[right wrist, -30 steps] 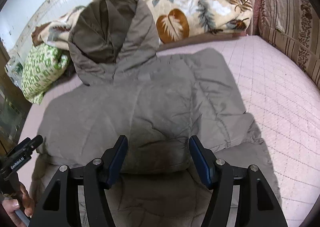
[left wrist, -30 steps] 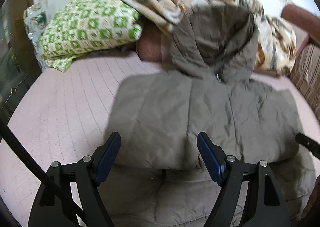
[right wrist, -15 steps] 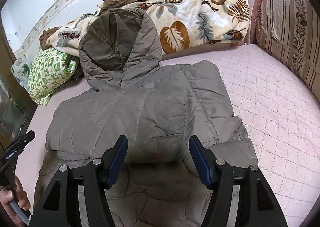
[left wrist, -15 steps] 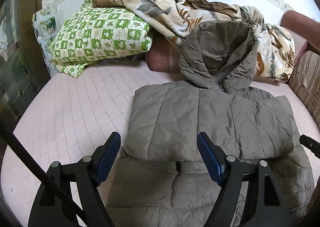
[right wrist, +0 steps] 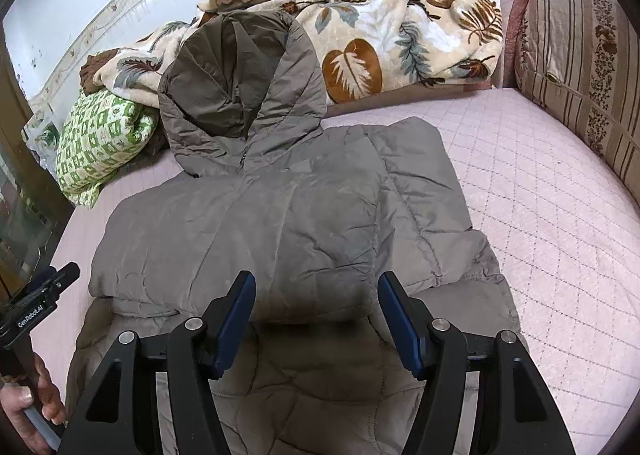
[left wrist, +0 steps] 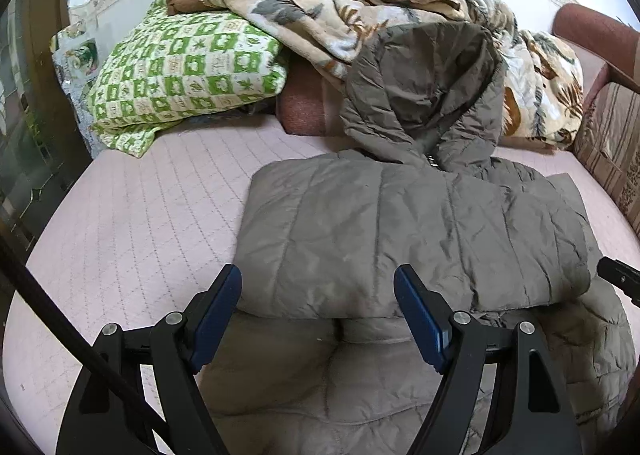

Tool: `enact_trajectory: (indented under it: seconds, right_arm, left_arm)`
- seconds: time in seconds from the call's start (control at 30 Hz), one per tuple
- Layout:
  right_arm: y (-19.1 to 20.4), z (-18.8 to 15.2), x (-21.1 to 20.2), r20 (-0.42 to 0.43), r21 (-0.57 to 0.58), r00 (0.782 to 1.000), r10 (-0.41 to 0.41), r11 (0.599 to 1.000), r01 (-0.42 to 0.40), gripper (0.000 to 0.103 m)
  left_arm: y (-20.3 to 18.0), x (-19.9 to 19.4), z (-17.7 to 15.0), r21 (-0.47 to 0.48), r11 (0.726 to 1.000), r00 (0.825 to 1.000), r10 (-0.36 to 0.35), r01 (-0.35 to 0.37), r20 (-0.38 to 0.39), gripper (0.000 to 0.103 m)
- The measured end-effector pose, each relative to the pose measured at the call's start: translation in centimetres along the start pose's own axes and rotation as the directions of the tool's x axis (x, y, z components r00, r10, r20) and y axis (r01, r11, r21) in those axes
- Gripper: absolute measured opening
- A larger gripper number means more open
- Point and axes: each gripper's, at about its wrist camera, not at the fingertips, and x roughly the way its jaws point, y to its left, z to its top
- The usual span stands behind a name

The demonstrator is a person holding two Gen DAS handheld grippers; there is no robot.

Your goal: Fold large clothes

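the grey puffer jacket [right wrist: 280,223] lies mid-bed, its lower half doubled over and its hood [right wrist: 240,87] propped on the far blanket [right wrist: 400,35]. both the left gripper [left wrist: 318,319] and right gripper [right wrist: 316,319] hover apart, empty. next, probably pinch both near corners evenly, then lift together.

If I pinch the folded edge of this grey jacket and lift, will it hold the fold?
Probably not. The jacket looks puffy and quilted, so the fold may spring open. Its smooth fabric could slip from the open right gripper. The hood, leaning on the blanket, would likely flop.
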Motion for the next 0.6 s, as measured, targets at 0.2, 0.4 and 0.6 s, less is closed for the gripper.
enact_trajectory:
  seconds: [0.2, 0.4, 0.6]
  right_arm:
    - [0.4, -0.1, 0.2, -0.002, -0.003, 1.0, 0.004, 1.0, -0.004, 0.068]
    - [0.8, 0.1, -0.5, -0.005, -0.019, 1.0, 0.022, 1.0, -0.022, 0.068]
    - [2.0, 4.9, -2.1, 0.015, 0.01, 0.998, 0.069, 0.998, -0.069, 0.068]
  left_arm:
    - [-2.1, 0.3, 0.0, 0.019, 0.999, 0.999, -0.035, 0.035, -0.002, 0.078]
    - [-4.5, 0.4, 0.2, 0.074, 0.997, 0.999, -0.027, 0.025, 0.024, 0.078]
    - [-5.5, 0.4, 0.2, 0.121, 0.993, 0.996, -0.019, 0.009, 0.084, 0.078]
